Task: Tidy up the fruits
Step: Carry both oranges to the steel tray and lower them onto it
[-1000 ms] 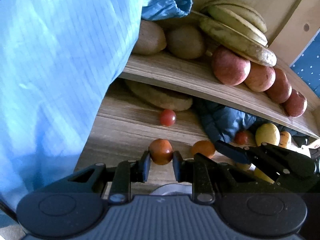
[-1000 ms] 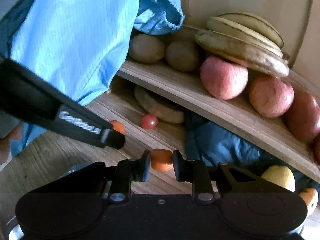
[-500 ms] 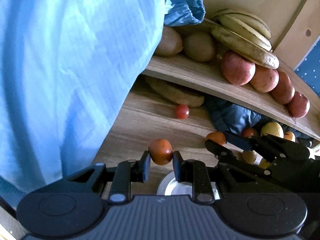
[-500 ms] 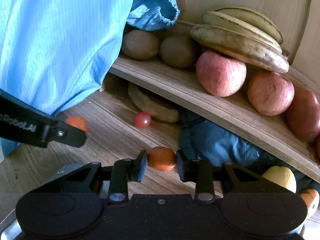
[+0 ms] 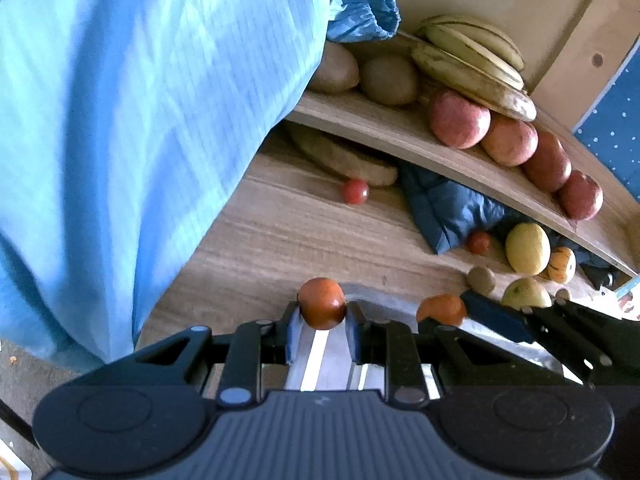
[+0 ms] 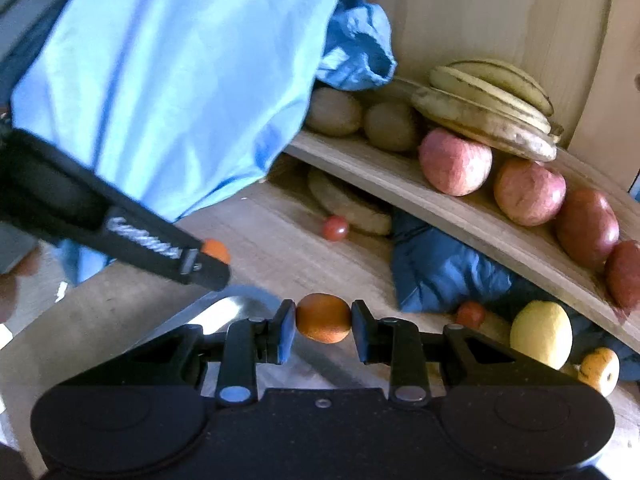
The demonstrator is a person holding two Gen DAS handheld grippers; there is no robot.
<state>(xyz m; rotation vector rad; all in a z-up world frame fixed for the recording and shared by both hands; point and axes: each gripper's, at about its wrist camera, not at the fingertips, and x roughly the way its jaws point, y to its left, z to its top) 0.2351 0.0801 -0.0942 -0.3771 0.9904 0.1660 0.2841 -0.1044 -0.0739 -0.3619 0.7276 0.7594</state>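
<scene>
My left gripper is shut on a small orange-red fruit, held above the rim of a shiny metal bowl. My right gripper is shut on a second small orange fruit, also over the metal bowl. In the left wrist view the right gripper shows at the right with its fruit. In the right wrist view the left gripper reaches in from the left with its fruit.
A curved wooden shelf carries bananas, kiwis and red apples. On the lower wooden surface lie cherry tomatoes, a yellow fruit and dark blue cloth. A light blue garment fills the left.
Both grippers, each still holding its fruit, have drawn back from the shelf and risen a little. The metal bowl has come into view under them.
</scene>
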